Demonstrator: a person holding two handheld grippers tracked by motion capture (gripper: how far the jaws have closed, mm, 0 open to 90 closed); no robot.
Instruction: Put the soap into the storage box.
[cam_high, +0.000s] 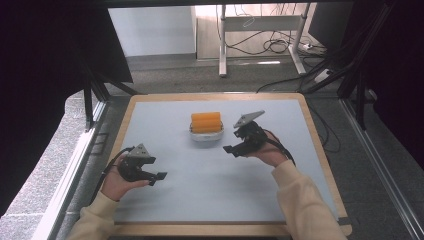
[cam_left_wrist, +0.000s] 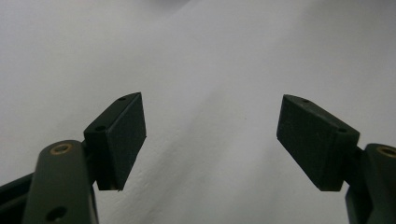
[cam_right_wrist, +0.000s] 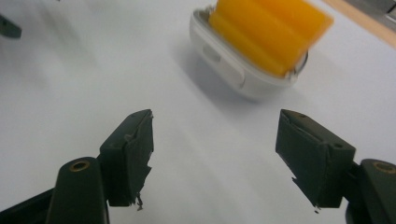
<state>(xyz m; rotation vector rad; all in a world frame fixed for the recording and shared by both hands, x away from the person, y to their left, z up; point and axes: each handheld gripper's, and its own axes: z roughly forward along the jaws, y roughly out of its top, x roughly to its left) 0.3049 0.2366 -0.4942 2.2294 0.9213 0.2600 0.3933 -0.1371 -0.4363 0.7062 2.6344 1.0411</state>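
The high view looks from above the person's side, forward and down on the whole table (cam_high: 165, 200), with the floor and desk legs in the upper part of the frame. It stands far enough to hold both forearms at the bottom edge.

The left gripper view rides on the left gripper (cam_left_wrist: 212, 135) and looks very near at the plain table surface between its two black jaws.

The right gripper view rides on the right gripper (cam_right_wrist: 215, 154), also low and near, and faces the white tray (cam_right_wrist: 224, 70) with the orange block (cam_right_wrist: 271, 32) in its upper right. The high view shares this tray, at its centre.
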